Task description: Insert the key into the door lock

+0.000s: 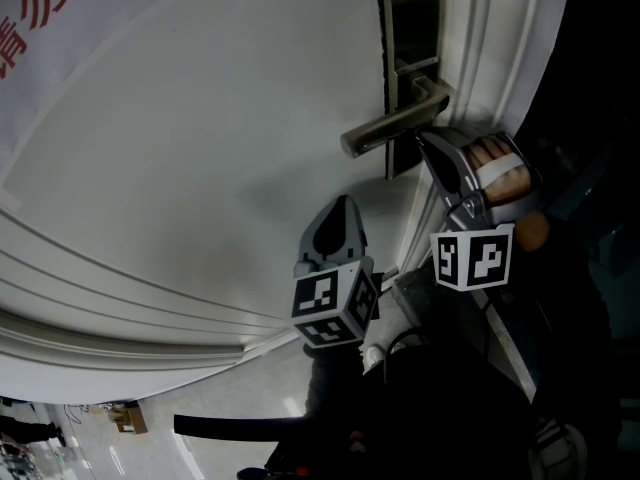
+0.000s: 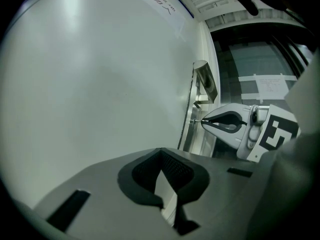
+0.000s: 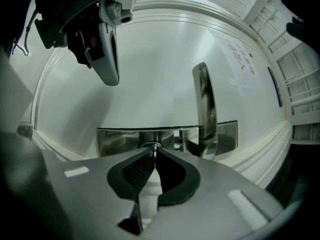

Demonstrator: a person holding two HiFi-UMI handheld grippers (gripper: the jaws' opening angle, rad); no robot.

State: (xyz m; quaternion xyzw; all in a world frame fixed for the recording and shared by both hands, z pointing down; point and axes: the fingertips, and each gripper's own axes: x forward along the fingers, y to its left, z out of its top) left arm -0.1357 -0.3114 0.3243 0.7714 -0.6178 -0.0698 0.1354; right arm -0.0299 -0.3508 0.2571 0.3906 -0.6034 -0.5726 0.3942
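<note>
The key [image 3: 154, 145] was only a thin sliver between the right tongs' [image 3: 154, 150] tips; red lettering [image 1: 38, 10] was cut off upper left.

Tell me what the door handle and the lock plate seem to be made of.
Door handle: probably metal, satin silver finish; it shows soft, dull highlights. Lock plate: probably polished metal; the right gripper view shows mirror-like reflections on it.

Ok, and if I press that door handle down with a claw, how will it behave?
The lever handle looks like solid metal, so it probably stays rigid. Its mirror-like finish suggests a claw could slide along it. It joins the lock plate at one end only, so it likely swings about that end.
</note>
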